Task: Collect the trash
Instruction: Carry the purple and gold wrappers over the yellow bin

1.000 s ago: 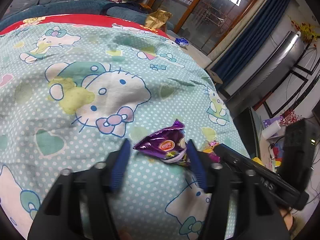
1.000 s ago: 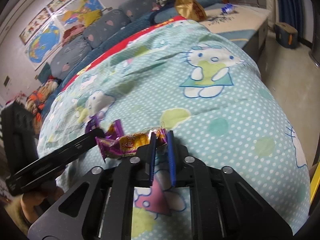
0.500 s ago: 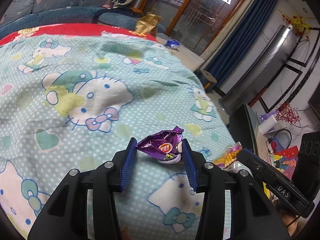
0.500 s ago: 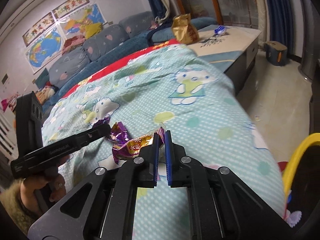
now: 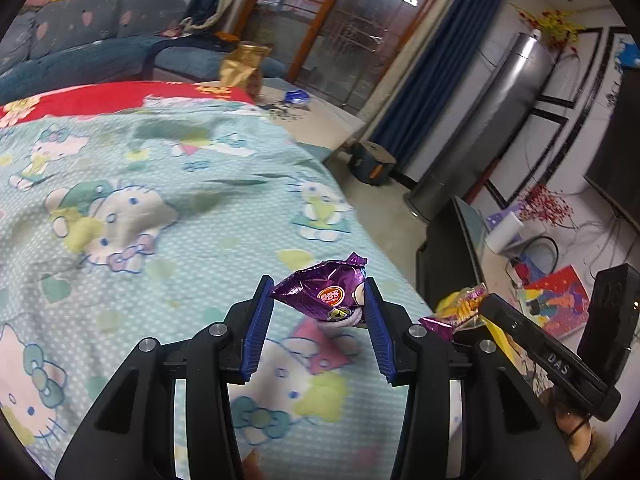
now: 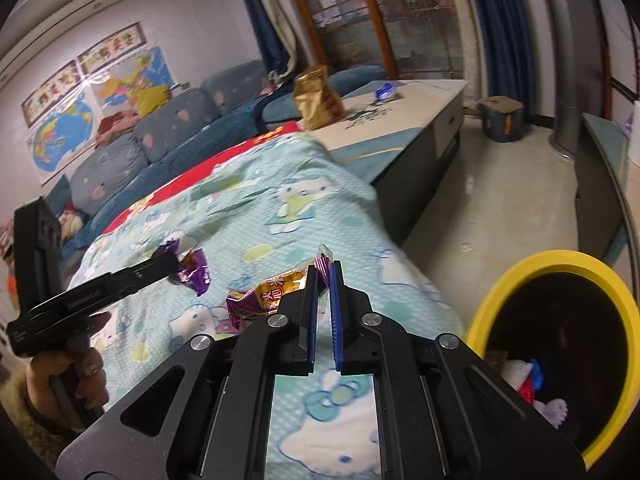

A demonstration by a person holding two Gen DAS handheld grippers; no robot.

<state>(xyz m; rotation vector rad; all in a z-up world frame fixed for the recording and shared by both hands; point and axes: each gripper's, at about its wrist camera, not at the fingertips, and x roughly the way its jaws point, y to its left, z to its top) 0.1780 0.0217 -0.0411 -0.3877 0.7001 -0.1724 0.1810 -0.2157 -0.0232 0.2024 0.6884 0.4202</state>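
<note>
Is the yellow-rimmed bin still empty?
No: in the right wrist view the yellow-rimmed bin already holds white, red and blue bits of trash at its bottom.

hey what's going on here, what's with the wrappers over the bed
A person is collecting trash with two hand-held grippers. The left hand-held gripper has just closed on a crinkled purple foil snack wrapper. The right hand-held gripper is shut on the end of a yellow-and-purple candy wrapper. Both wrappers are clear of the teal cartoon-cat bedspread. A yellow-rimmed black bin stands beside the bed at the right.
</note>
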